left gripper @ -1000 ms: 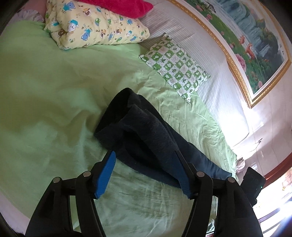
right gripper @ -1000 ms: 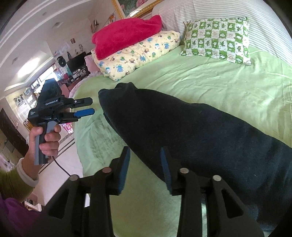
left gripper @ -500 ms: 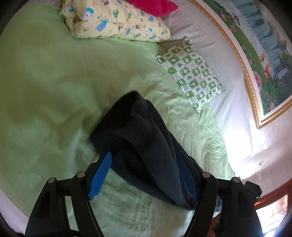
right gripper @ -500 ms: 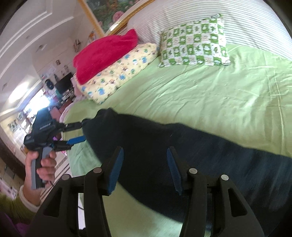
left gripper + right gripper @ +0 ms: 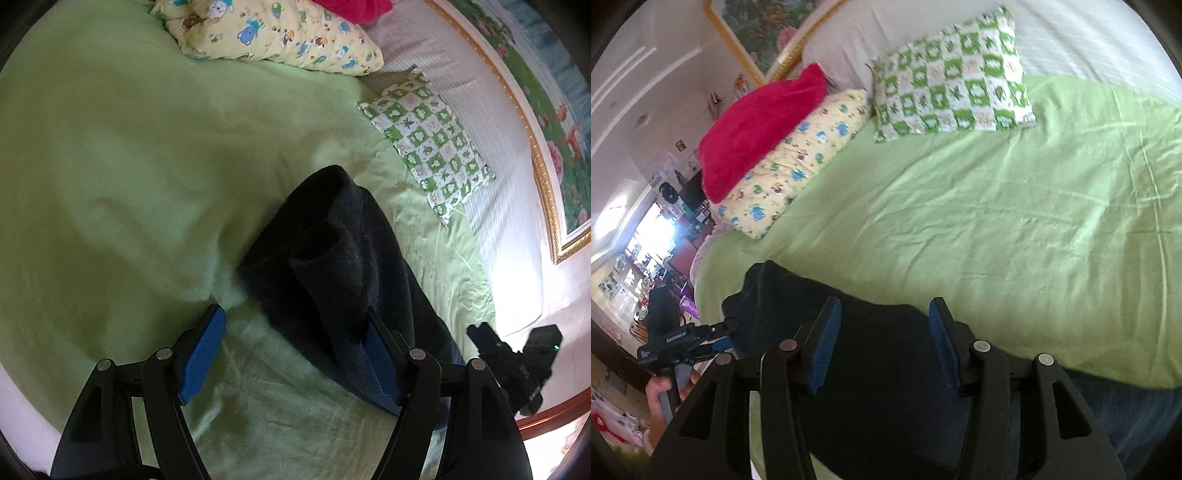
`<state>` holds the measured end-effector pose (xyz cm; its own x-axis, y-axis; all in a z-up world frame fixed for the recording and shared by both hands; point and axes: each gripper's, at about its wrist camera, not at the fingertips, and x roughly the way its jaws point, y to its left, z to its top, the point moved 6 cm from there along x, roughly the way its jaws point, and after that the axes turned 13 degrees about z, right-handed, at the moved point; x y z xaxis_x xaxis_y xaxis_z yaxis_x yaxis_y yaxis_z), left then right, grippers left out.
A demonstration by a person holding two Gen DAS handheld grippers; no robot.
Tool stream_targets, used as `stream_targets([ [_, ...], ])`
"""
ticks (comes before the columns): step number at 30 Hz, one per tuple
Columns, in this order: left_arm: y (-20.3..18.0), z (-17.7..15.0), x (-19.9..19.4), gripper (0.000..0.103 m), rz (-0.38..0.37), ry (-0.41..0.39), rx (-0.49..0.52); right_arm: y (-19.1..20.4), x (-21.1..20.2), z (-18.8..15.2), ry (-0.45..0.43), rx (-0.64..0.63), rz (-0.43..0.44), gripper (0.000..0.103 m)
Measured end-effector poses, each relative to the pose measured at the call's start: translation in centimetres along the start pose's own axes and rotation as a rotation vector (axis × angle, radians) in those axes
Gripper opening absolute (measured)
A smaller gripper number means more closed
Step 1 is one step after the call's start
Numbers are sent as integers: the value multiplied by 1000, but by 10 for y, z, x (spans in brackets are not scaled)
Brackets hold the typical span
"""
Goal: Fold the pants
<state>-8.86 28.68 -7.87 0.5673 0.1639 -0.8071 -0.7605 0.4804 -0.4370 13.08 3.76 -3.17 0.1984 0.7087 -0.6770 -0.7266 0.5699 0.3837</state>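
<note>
both grippers spread wide over the dark pants (image 5: 332, 258): left gripper (image 5: 291, 354) straddling the end, right gripper (image 5: 884, 343) low above the middle, nothing gripped.

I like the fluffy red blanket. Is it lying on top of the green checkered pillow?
No, the red blanket lies on the yellow cartoon pillow, while the green checkered pillow sits bare beside them.

The left wrist view looks steeply down from above onto the bed (image 5: 110, 166), its fingers (image 5: 203, 354) wide in the foreground, the dark pants (image 5: 332, 258) close ahead between them. The right wrist view sits lower and nearer, facing along the pants (image 5: 886, 369) toward the checked pillow (image 5: 953, 74). Both share the pants, bed (image 5: 1034, 221), checked pillow (image 5: 432, 144), and each other's gripper.
</note>
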Motion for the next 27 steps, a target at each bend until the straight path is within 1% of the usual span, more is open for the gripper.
stream_targets([
  [2, -3, 2, 1, 74, -4, -4, 7, -10, 8, 3, 53, 18, -21, 51],
  [5, -7, 5, 6, 73, -21, -3, 4, -26, 24, 11, 133, 59, 12, 51],
  [7, -12, 8, 9, 72, -36, -1, 3, -35, 33, 14, 178, 81, 16, 51],
  [9, -15, 10, 12, 68, -45, -5, 8, -38, 43, 15, 229, 88, 48, 51],
  [11, -19, 10, 15, 59, -52, -4, 20, -39, 53, 15, 289, 88, 75, 50],
  [13, -21, 10, 19, 53, -56, -5, 29, -42, 67, 12, 366, 95, 98, 50],
  [14, -21, 10, 21, 49, -57, -6, 32, -44, 70, 10, 385, 97, 97, 49],
  [16, -21, 11, 24, 44, -62, -14, 41, -46, 81, 3, 442, 99, 111, 43],
  [17, -21, 11, 25, 39, -69, -16, 45, -47, 83, 1, 450, 100, 120, 41],
  [18, -21, 11, 26, 36, -78, -16, 51, -46, 85, 0, 451, 103, 130, 32],
  [19, -22, 11, 26, 31, -84, -16, 56, -44, 85, -1, 455, 110, 148, 17],
  [21, -23, 10, 20, 25, -103, -26, 72, -38, 83, -2, 445, 85, 133, 14],
  [22, -26, 10, 10, 23, -124, -42, 84, -31, 80, -2, 438, 49, 115, 12],
  [24, -31, 10, -14, 22, -161, -68, 102, -18, 70, 1, 390, 3, 96, 11],
  [25, -35, 10, -35, 22, -189, -86, 115, -8, 59, 3, 340, -14, 97, 11],
  [27, -42, 10, -67, 22, -219, -126, 144, 9, 38, 8, 245, -40, 111, 11],
])
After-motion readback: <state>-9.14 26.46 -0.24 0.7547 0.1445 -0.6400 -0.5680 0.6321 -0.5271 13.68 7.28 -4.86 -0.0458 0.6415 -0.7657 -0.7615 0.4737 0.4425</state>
